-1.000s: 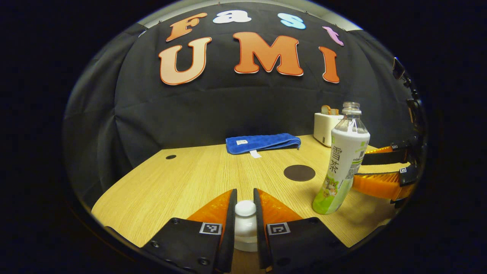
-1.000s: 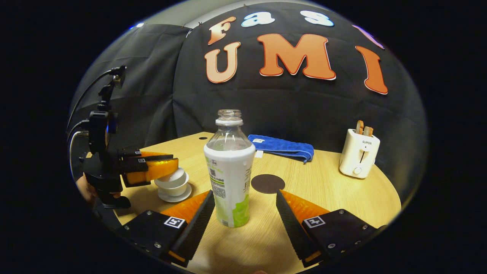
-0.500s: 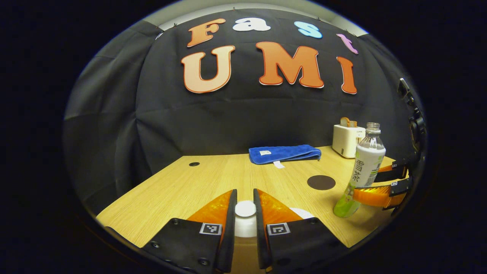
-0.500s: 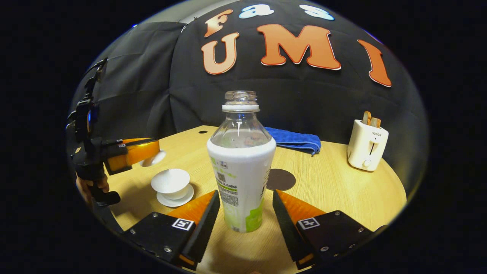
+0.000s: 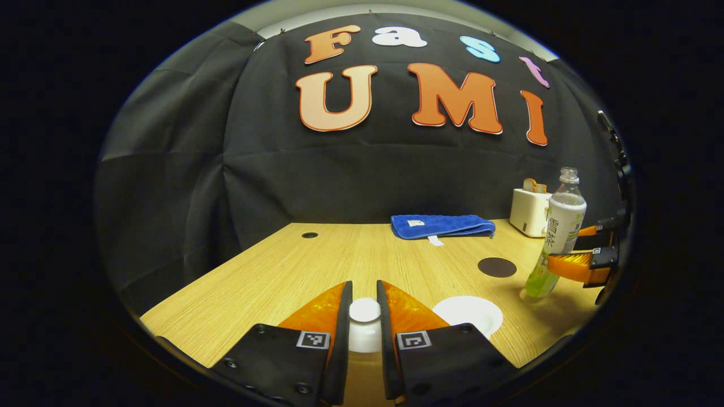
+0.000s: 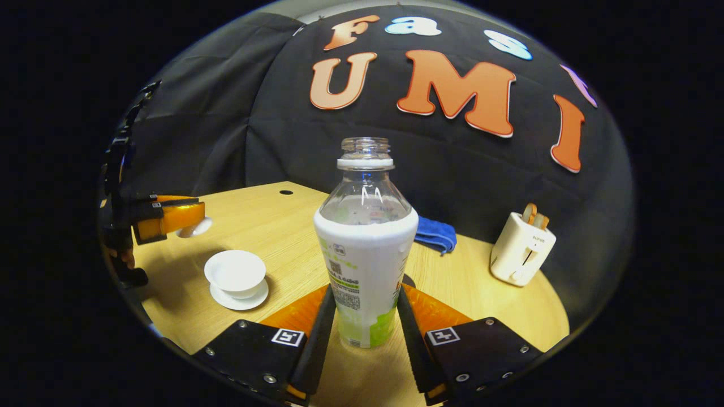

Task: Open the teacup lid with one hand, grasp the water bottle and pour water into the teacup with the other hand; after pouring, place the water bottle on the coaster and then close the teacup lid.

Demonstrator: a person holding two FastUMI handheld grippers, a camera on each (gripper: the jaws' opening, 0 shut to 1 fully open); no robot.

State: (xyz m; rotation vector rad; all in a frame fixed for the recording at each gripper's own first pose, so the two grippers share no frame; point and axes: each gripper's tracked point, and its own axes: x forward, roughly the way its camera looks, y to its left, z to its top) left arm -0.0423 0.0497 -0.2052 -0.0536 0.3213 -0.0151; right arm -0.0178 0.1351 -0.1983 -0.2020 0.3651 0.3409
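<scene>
My left gripper (image 5: 364,291) is shut on the knob of the white teacup lid (image 5: 365,317), holding it above the table, left of the cup. The open white teacup (image 5: 467,312) stands uncovered on its saucer (image 6: 238,296). In the right gripper view the left gripper (image 6: 182,221) holds the lid (image 6: 194,228) above and left of the teacup (image 6: 235,272). My right gripper (image 6: 365,295) is shut on the lower body of the uncapped water bottle (image 6: 365,249), both fingers pressing its sides. The bottle (image 5: 557,233) leans slightly. The dark round coaster (image 5: 496,267) lies beyond the cup.
A folded blue towel (image 5: 443,226) lies at the back of the wooden table (image 5: 294,271). A white toaster (image 6: 521,249) with bread in it stands at the back right. A small round hole (image 5: 309,234) sits in the tabletop at the far left.
My right gripper's fingers have closed onto the bottle. My left gripper has lifted the lid off the cup and carried it away to the left, leaving the cup uncovered.
</scene>
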